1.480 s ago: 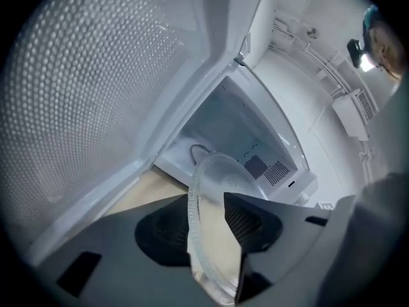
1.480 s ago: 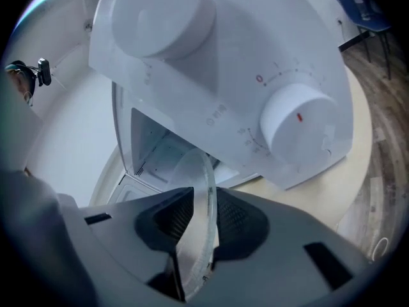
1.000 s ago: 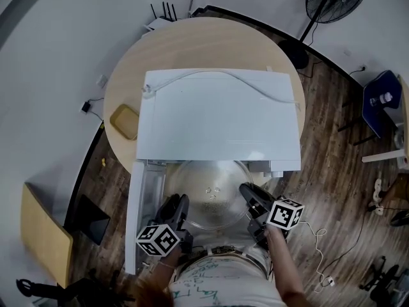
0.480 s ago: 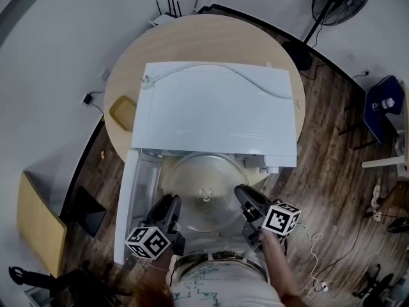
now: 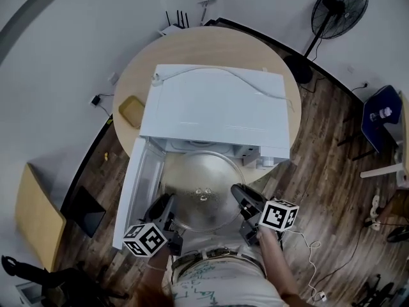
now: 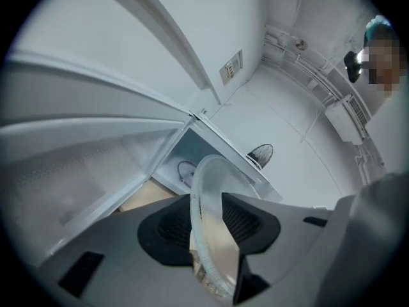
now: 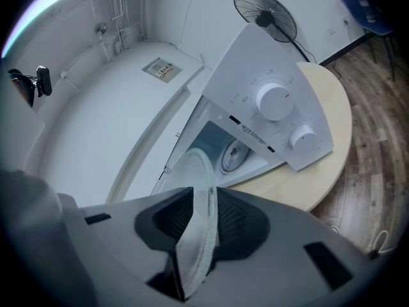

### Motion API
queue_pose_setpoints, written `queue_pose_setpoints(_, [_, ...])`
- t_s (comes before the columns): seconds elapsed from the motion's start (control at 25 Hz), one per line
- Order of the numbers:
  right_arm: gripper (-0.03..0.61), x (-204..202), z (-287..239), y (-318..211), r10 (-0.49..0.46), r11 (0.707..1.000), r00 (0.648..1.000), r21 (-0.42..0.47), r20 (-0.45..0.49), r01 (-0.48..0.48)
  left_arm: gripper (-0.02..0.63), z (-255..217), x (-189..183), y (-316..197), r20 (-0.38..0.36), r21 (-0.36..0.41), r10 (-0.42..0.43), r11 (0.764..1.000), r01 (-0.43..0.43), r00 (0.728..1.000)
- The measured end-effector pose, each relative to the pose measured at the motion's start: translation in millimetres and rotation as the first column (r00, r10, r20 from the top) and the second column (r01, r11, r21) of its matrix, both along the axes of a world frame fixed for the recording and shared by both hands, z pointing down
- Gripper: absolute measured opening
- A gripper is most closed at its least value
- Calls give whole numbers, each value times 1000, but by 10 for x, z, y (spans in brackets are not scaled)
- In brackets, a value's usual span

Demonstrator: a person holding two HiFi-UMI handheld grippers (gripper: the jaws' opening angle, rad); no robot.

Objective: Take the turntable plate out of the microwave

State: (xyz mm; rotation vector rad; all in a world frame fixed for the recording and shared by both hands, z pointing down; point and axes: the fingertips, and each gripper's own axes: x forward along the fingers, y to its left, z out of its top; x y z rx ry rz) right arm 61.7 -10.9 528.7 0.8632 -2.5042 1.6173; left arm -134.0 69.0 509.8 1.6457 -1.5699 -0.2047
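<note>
1. At the far left, a tan, rounded-rectangular pad lies flat on the pale, round wooden table, just beside the microwave. I can't tell what it is made of.
2. The smooth white microwave door hangs open to the left. Its near end is hidden behind my left tool's marker cube.
3. The grey plastic left gripper has ribbed black pads. In the left gripper view its jaws stand partly closed, clamped on the plate's left rim.
4. The clear, round glass turntable plate is shallow, with a raised lip and small bumps near its centre. It is carried roughly level between both tools, in front of the open cavity. Almost all of it is outside, and its far rim sits at the opening. The left gripper view shows it edge-on.
5. The matching right gripper grips the plate's right rim in the same half-closed pinch, and the right gripper view shows its pads pressing both faces of the glass.
6. The boxy white microwave has a thin white cable lying across its top. 2 round white knobs show on its panel. A round fitting inside the cavity is too blurred to make out.
7. At the far right, a black pedestal fan stands on the dark plank floor.
</note>
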Motion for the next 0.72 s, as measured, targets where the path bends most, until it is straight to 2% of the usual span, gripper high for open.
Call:
queue_pose_setpoints(0.44, [91, -173, -349, 372, 104, 995, 994, 10, 22, -104, 135, -354, -219, 147, 18, 44, 110, 993, -111, 994])
queue_pose_setpoints(0.72, [91, -249, -509, 367, 135, 990, 990, 43, 32, -136, 133, -486, -306, 94, 7, 66, 133, 989, -133, 991])
